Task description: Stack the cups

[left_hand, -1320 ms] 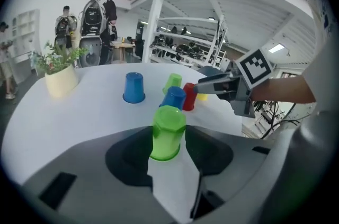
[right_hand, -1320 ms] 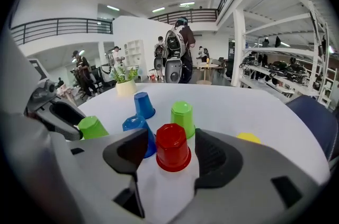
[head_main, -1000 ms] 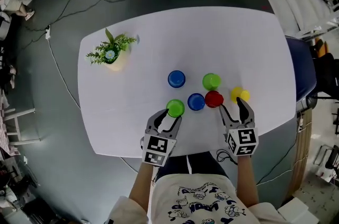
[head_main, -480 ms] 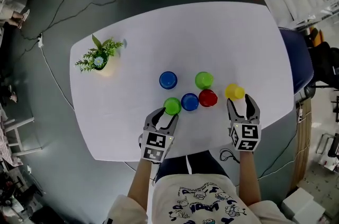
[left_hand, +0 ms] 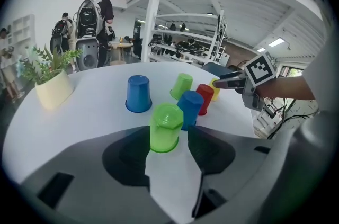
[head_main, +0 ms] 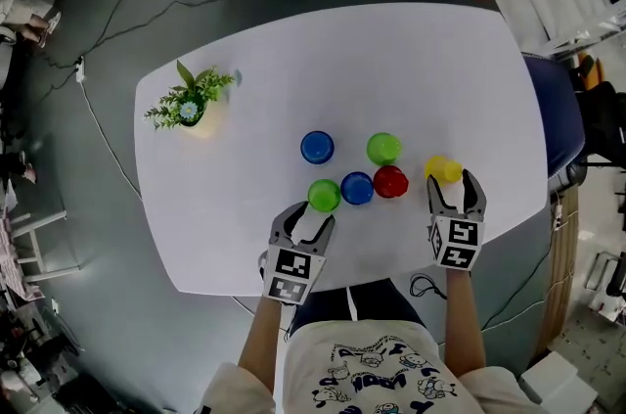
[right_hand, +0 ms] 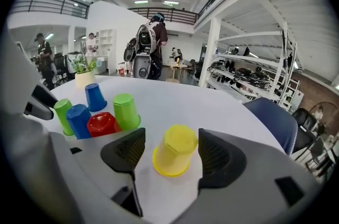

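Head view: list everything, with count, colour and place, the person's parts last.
table: one, white, centre.
blue cups: two, upside down; one farther back, one in the near row.
green cups: two, upside down; one farther back, one at the near row's left end.
red cup: one, right of the near blue cup.
yellow cup: one, rightmost.
potted plant: one, green, pale pot, table's left end.
chair: one, dark blue, table's right edge.
left gripper: one, grey, jaws just been opening, around the near green cup, not touching.
right gripper: one, grey, jaws just been opening, around the yellow cup, not touching.
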`<state>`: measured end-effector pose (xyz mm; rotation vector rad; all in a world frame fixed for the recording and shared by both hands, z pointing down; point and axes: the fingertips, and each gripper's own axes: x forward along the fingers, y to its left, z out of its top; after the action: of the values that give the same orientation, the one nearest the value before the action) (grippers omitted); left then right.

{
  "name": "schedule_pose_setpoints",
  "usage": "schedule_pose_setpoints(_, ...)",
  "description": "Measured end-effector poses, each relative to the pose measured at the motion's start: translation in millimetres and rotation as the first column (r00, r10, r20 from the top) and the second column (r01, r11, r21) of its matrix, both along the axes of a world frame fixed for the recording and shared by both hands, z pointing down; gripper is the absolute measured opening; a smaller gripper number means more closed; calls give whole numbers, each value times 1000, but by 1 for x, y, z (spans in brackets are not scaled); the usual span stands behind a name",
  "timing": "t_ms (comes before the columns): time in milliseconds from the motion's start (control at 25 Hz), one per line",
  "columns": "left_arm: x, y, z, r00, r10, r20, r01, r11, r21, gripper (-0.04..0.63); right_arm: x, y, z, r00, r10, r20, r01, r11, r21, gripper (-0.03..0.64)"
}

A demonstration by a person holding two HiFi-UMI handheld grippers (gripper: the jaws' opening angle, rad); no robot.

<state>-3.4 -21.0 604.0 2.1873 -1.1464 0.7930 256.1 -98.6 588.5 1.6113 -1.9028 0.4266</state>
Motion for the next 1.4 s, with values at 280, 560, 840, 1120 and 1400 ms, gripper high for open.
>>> schedule_pose_setpoints(280, -11, 10, -14, 999, -33, -20, 33, 999, 13, 233, 16, -6, 18, 998, 60, 16, -59, 997, -54, 311)
schedule_pose_setpoints(560, -27, -8, -35, 996, -81, -40, 83, 994, 66, 233, 6, -8, -9, 998, 25, 62, -24, 1000, -17, 244)
schedule_pose_setpoints(840, -49, -51, -53, 991, -130, 1, 129, 983, 132, 247, -67, 0, -81, 970, -197, 143, 190, 980, 62, 244)
schedule_pose_setpoints(1120, -44, -98, -63, 994, -88, 65, 77, 984, 161, 293, -129, 25, -86, 918, -375, 126, 376, 926, 17, 244)
schedule_pose_setpoints(1400, -29, -126, -50, 993, -20, 114, 5, 991, 133, 302, -153, 29, -83, 891, -442, 106, 446, 895, -19, 244)
